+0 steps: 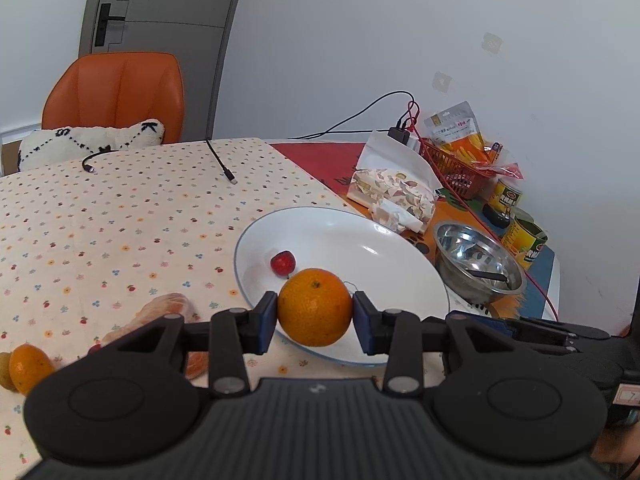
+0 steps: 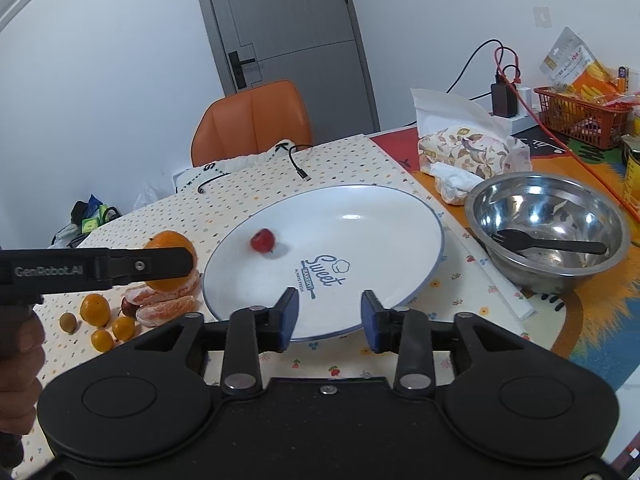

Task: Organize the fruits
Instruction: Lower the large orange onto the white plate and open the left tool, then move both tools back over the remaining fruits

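Observation:
My left gripper (image 1: 315, 316) is shut on a round orange (image 1: 315, 307), held above the near rim of a white plate (image 1: 380, 248). A small red fruit (image 1: 283, 263) lies on the plate. In the right wrist view the same orange (image 2: 170, 240) hangs left of the plate (image 2: 360, 232), with one left finger (image 2: 152, 266) across it. My right gripper (image 2: 330, 312) stands open over the plate's near rim, nothing between its pads. Peeled citrus segments (image 2: 166, 304) and several small oranges (image 2: 95, 309) lie on the dotted cloth to the left of the plate.
A steel bowl (image 2: 548, 228) holding a black fork sits right of the plate. Behind it are a tissue pack (image 2: 468, 148), a red basket (image 2: 580, 114) and yellow cans (image 1: 524, 240). Two cable ends (image 2: 304, 178) lie on the cloth. An orange chair (image 2: 252, 120) stands beyond the table.

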Available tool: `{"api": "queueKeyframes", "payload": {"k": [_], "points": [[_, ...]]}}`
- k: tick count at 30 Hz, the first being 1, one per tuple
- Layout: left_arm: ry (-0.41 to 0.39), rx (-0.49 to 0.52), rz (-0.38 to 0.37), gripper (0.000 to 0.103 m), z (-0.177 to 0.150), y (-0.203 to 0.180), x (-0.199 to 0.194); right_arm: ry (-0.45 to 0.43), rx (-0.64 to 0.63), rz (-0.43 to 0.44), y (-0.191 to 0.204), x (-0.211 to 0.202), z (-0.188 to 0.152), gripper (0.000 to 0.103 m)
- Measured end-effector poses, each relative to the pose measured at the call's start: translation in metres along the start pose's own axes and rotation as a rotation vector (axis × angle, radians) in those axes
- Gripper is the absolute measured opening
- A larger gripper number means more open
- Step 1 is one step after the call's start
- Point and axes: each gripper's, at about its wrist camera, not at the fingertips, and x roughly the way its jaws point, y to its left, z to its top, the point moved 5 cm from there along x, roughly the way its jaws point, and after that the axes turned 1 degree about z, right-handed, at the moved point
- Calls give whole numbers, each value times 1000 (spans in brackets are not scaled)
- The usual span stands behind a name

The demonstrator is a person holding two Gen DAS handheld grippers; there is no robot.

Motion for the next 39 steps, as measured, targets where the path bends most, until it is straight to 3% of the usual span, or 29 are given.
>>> {"api": "queueKeyframes", "payload": {"k": [12,15,20,23,30,32,34,39], "points": [[-34,-17,20,44,8,6,-12,-10,-1,2,0,-7,1,42],[-29,-30,33,50,5,13,-17,-14,-9,8,4,-7,1,46],[-41,-33,64,69,2,23,-28,-13,-16,7,9,-7,0,49],[-50,-37,87,76,2,30,-36,-14,-19,6,13,-8,0,54],[-46,-59,129,81,-3,52,-54,-19,-37,16,27,-7,1,61],[-47,-63,144,82,-4,58,-59,-23,-46,15,31,-7,2,65],[-49,-65,162,82,-6,65,-65,-28,-56,5,36,-6,4,76],[-55,-65,201,84,-10,78,-78,-41,-84,1,49,-4,6,82]]}}
